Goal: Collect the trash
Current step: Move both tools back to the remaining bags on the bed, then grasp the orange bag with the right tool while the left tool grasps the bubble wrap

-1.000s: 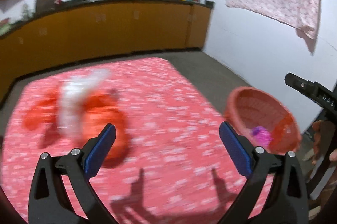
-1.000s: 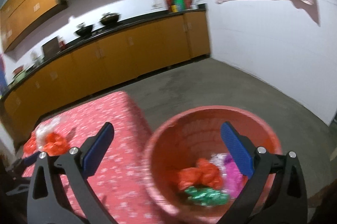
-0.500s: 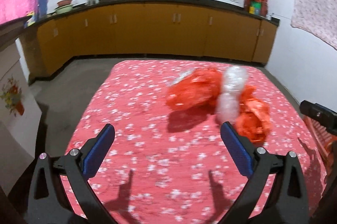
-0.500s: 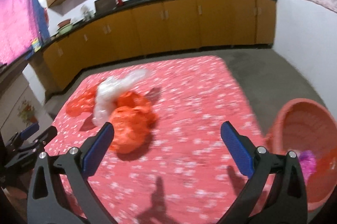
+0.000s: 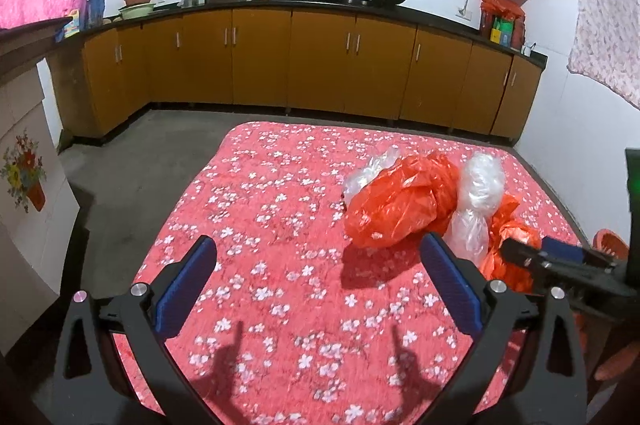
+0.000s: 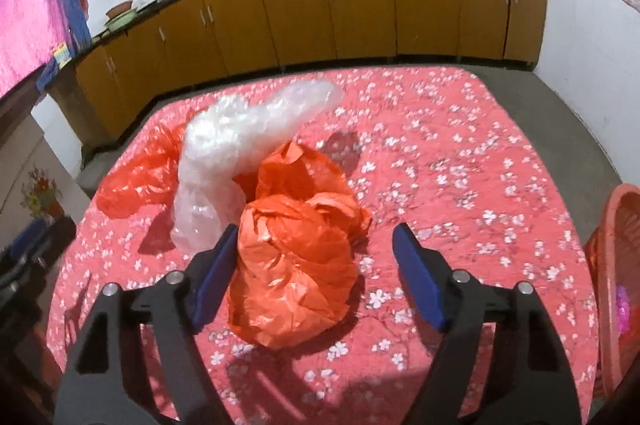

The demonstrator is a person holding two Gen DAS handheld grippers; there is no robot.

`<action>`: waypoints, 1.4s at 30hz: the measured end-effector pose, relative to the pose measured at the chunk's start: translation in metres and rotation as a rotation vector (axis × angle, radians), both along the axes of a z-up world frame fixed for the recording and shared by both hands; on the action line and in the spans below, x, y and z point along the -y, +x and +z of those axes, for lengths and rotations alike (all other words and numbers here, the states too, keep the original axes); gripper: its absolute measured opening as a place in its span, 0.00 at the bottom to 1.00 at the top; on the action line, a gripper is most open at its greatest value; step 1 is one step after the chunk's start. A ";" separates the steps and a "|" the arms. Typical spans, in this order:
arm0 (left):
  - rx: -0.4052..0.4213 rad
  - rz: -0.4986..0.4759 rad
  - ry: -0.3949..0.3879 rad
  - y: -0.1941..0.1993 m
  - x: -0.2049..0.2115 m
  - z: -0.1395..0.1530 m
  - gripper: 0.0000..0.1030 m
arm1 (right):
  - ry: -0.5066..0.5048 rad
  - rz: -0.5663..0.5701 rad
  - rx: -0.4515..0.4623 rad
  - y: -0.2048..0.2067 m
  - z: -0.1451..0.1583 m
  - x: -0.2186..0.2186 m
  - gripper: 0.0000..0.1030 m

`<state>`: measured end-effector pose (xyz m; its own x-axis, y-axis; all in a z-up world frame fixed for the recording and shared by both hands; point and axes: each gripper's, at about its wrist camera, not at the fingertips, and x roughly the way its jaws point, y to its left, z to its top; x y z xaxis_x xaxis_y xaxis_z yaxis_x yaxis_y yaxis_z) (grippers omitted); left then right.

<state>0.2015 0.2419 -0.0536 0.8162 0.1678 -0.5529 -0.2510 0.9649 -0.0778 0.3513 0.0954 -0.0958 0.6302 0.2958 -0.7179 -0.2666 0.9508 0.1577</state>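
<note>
Between the right gripper's [image 6: 312, 265] blue pads, on the near middle of the flowered red cloth [image 6: 460, 153], a crumpled orange bag [image 6: 296, 265] is now framed. Half a second ago that gripper was seen well back from the pile with its jaws at their widest; they have just been closing, and the bag is caught between them. The left pad is touching or nearly touching the plastic, while a gap is left before the right pad, so no grip is made yet. A clear plastic bundle [image 6: 240, 145] is draped just behind and to the left of the bag, touching it, and a second orange bag [image 6: 140, 181] is spread further left, beyond the bundle.

From the left wrist view the same pile is seen on the right half of the cloth: the second orange bag [image 5: 400, 201], the clear plastic bundle [image 5: 476, 201], and behind it the crumpled orange bag [image 5: 508, 245], with the right gripper [image 5: 560, 261] reaching in from the right edge. The left gripper [image 5: 316, 285] is held wide, nothing between its pads, over bare cloth to the left of the pile; a second ago it was turned toward the basket side.

At the far right edge, off the cloth, the red basket [image 6: 616, 265] is seen, with something pink already inside.

The pick of the next piece is judged to be under way. A full squeeze is still needed, and the clear bundle leaning on the bag may be dragged along.
</note>
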 end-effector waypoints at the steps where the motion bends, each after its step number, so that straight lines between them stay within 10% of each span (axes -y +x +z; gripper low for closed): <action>1: 0.003 -0.003 -0.001 0.001 0.001 0.001 0.98 | 0.003 0.005 -0.006 0.001 -0.001 0.000 0.73; 14: 0.023 -0.064 -0.020 0.011 0.033 0.009 0.98 | 0.008 0.081 -0.010 -0.004 -0.003 0.002 0.48; 42: -0.046 -0.305 -0.087 0.076 0.158 0.004 0.98 | -0.015 -0.236 0.068 -0.031 0.002 0.172 0.48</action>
<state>0.2775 0.0843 -0.0500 0.7954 -0.1305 -0.5919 0.0435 0.9863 -0.1590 0.3199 -0.0768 -0.0940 0.7278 0.1245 -0.6743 -0.0466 0.9901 0.1325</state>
